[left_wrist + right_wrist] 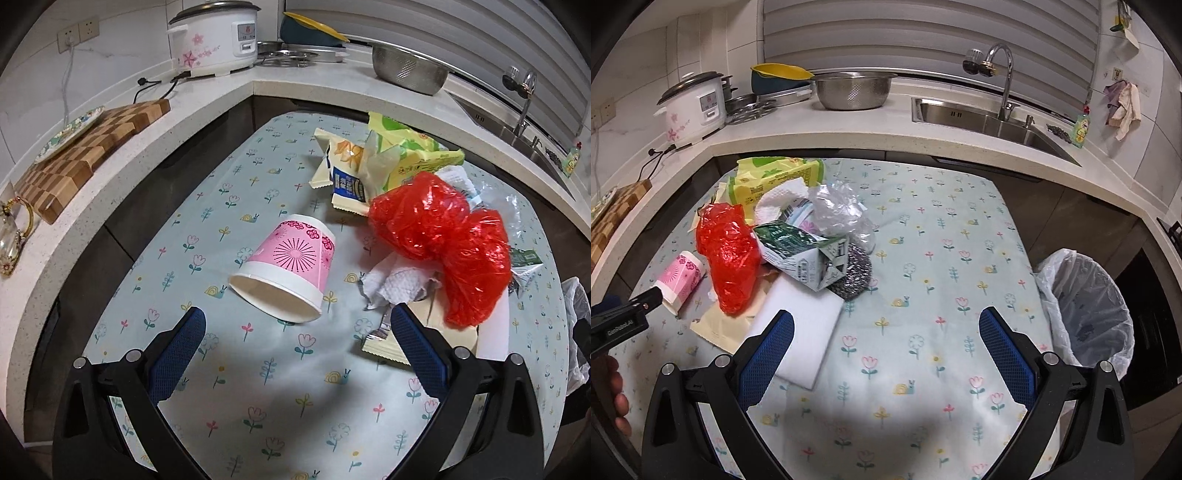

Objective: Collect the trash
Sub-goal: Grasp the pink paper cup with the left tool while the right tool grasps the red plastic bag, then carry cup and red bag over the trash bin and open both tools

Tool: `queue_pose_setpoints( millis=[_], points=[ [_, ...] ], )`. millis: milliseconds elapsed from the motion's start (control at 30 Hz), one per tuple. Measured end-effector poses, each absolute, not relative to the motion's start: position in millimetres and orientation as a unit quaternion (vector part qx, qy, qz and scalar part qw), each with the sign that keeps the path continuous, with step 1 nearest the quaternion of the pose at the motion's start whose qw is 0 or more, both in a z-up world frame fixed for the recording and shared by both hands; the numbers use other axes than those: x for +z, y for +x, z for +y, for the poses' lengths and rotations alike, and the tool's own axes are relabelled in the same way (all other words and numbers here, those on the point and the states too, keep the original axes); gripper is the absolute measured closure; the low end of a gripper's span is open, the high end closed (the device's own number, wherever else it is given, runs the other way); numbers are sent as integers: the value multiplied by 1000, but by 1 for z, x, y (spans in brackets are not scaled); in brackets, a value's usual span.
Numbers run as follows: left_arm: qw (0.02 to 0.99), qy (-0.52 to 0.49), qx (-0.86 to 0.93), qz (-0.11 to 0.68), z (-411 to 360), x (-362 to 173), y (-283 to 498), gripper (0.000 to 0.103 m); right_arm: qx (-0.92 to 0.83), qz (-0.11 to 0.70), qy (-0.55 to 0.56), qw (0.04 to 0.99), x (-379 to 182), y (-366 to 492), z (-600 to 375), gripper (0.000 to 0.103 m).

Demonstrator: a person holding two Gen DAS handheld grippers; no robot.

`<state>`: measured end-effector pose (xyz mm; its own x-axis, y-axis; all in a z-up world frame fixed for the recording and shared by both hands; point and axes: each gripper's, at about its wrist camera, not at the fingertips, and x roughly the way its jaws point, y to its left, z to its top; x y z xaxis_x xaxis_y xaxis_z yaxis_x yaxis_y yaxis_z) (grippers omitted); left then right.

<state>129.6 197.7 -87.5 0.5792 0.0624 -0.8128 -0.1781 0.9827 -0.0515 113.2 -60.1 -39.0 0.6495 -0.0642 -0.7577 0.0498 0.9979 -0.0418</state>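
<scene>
Right wrist view: your trash pile sits untouched on the surface, the bin looks empty. Both hand-held grippers, left and right, are spread wide, holding nothing.

We see white flowered rice cooker at counter's back corner, steel colander bowl beside sink, checkered wooden board along counter's left edge.

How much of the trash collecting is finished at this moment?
Nothing looks done: the bin liner seems almost empty. Nothing is in hand; the left hand-held gripper is open near the pink cup, the right hand-held gripper open over the table. The red bag, carton and wrappers remain.
</scene>
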Motion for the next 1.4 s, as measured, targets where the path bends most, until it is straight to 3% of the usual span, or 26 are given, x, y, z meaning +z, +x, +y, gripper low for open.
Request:
queue_pose_setpoints(
  millis=[367, 467, 533, 600, 633, 733, 800, 833, 967, 1400],
  points=[
    [871, -110, 48, 476, 223, -117, 164, 9, 25, 409, -50, 911, -42, 160, 21, 7],
    [870, -115, 33, 478, 223, -120, 169, 23, 36, 413, -57, 908, -47, 171, 35, 7],
    [868, -117, 22, 483, 222, -123, 173, 40, 41, 415, -63, 907, -51, 178, 43, 7],
    [865, -122, 11, 486, 222, -126, 174, 48, 45, 420, -70, 904, -56, 182, 51, 10],
    [865, -125, 4, 486, 223, -126, 174, 59, 49, 424, -72, 901, -59, 183, 54, 13],
    [865, -126, -11, 486, 221, -125, 172, 79, 63, 438, -73, 894, -66, 185, 61, 31],
    [866, -124, -19, 483, 220, -123, 172, 90, 73, 446, -66, 890, -70, 183, 63, 52],
    [868, -123, -23, 481, 220, -122, 170, 95, 77, 447, -60, 889, -70, 182, 63, 54],
    [876, -115, -33, 466, 214, -108, 163, 98, 91, 436, -34, 895, -58, 174, 55, 63],
    [910, -79, -85, 399, 165, -30, 130, 99, 34, 354, 5, 934, 16, 129, -12, 64]
  ],
)
